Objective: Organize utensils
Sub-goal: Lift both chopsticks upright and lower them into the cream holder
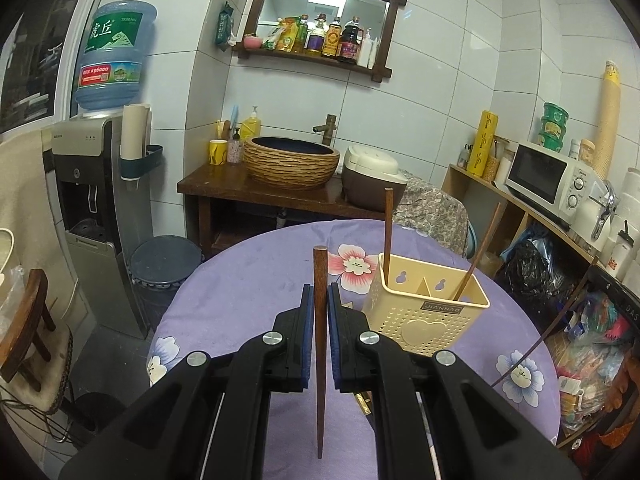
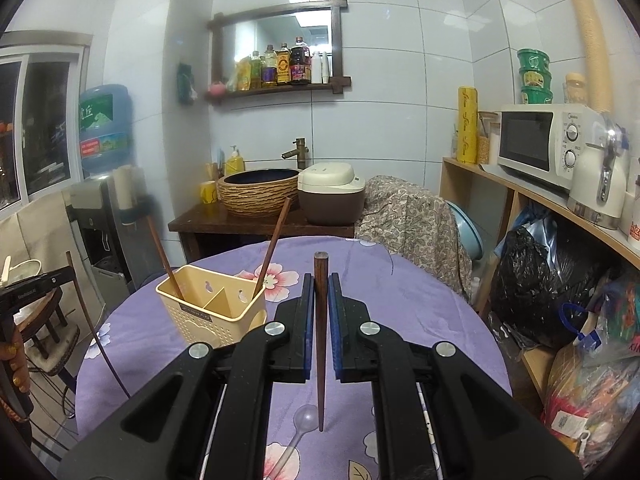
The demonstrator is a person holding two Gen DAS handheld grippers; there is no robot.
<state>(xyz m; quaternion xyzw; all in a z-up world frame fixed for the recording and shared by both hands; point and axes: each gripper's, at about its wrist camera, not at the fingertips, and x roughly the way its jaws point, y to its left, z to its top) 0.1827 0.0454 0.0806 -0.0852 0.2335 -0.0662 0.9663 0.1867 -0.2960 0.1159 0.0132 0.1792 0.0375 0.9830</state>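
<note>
Chopsticks in both tools. Left gripper (image 1: 320, 304) is clenched on a dark brown tapered wooden chopstick (image 1: 320, 344), blue pads (image 1: 307, 332) pressing it from both sides; thick end points toward 12 o'clock, thin tip toward 6, above the round table under a purple floral cloth (image 1: 240, 292). Right gripper (image 2: 320, 300) grips a second dark wooden chopstick (image 2: 321, 340) the same way, thick end at 12, tip at 6. Cream perforated plastic utensil holder with a central divider (image 1: 424, 304) stands on the cloth, at 1 o'clock from the left gripper and near it; in the right wrist view it sits at 10 o'clock from the right gripper (image 2: 212, 304). Two more brown chopsticks already stand in the holder, one per compartment: one nearly upright (image 1: 388, 228), the other leaning outward (image 1: 480, 252). Clear plastic spoon (image 2: 300, 428) lies on the cloth beneath the right gripper, at 7 o'clock from the held chopstick's tip. Beyond the table at 12 o'clock: woven basin sink (image 1: 292, 160) and cream-and-brown rice cooker (image 2: 332, 196).
</note>
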